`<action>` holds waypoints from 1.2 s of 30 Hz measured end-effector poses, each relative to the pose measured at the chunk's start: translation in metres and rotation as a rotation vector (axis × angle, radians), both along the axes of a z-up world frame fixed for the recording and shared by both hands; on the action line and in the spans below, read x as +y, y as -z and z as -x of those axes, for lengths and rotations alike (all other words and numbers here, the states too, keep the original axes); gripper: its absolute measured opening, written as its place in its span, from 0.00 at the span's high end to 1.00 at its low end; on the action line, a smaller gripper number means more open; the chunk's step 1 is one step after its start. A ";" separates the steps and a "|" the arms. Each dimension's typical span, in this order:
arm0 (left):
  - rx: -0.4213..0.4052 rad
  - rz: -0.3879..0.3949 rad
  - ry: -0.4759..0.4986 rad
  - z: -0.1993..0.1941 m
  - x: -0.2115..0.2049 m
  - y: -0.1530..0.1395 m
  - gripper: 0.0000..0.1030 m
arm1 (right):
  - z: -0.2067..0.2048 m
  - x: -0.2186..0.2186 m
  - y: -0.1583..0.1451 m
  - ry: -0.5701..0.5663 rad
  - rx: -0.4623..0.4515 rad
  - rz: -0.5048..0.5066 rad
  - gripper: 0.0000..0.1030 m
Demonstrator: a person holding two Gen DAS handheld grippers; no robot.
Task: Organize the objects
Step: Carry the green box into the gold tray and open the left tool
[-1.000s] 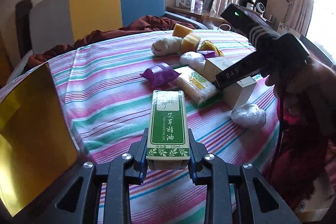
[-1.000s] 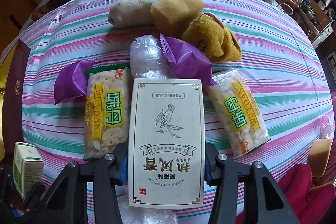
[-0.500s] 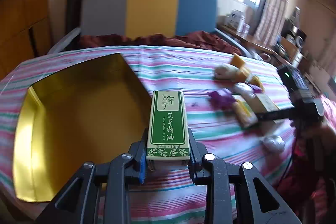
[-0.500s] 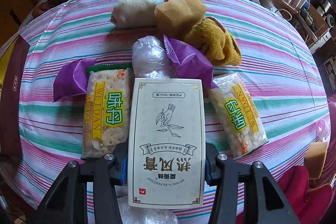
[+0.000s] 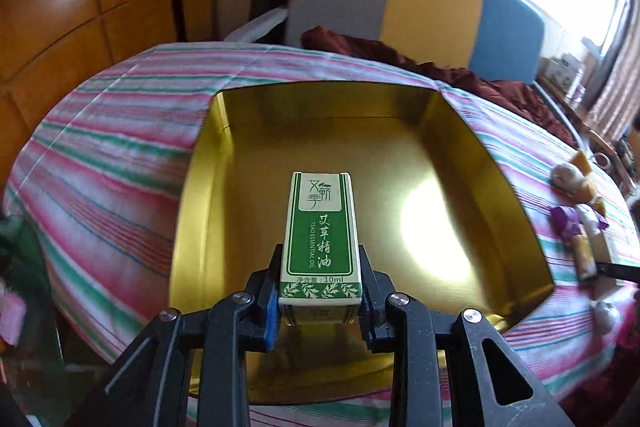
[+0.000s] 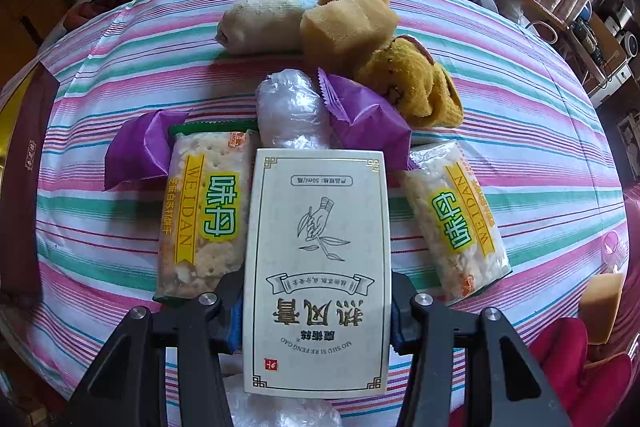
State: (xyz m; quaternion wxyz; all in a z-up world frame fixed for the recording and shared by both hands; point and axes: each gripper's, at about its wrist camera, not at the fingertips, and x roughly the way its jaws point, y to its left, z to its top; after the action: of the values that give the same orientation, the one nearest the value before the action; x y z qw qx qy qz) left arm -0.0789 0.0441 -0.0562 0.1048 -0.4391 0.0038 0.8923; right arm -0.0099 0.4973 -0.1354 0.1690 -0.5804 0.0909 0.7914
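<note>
1. We work on a bed with a striped sheet [image 5: 120, 155]; near its left edge sits an open gold tray [image 5: 400, 163], presumably the place for sorted things.
2. Our right gripper [image 6: 316, 311] is clamped on a cream box [image 6: 316, 247] above the clutter of cracker packs [image 6: 200, 211] at the bed's middle.
3. Our left gripper [image 5: 320, 301] is clamped on a green essential-oil box [image 5: 320, 227], held over the tray's floor, likely for release.

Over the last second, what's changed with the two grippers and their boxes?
The left gripper, shut on the green essential-oil box, swung away from the snack pile to over the gold tray. The right gripper kept still, gripping the white ointment box.
</note>
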 end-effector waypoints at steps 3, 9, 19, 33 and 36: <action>-0.031 0.016 -0.045 0.007 -0.010 0.010 0.70 | 0.000 -0.001 -0.001 0.001 0.000 0.000 0.50; -0.063 0.097 -0.094 0.012 -0.013 0.032 0.70 | 0.000 -0.005 -0.001 0.001 0.000 -0.001 0.50; 0.003 0.140 -0.067 0.003 -0.007 0.028 0.51 | 0.001 0.001 0.004 0.002 0.000 0.000 0.50; 0.165 0.132 -0.200 -0.022 -0.056 -0.023 0.51 | -0.022 -0.001 -0.033 0.057 0.088 0.014 0.50; 0.159 0.112 -0.244 -0.025 -0.073 -0.022 0.51 | -0.037 -0.001 -0.054 0.077 0.164 0.003 0.50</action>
State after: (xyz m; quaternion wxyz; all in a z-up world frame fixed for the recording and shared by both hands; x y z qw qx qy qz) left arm -0.0543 -0.0289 -0.0337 -0.0298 -0.3692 0.0086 0.9288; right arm 0.0273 0.4961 -0.0817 0.1905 -0.5099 0.1281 0.8290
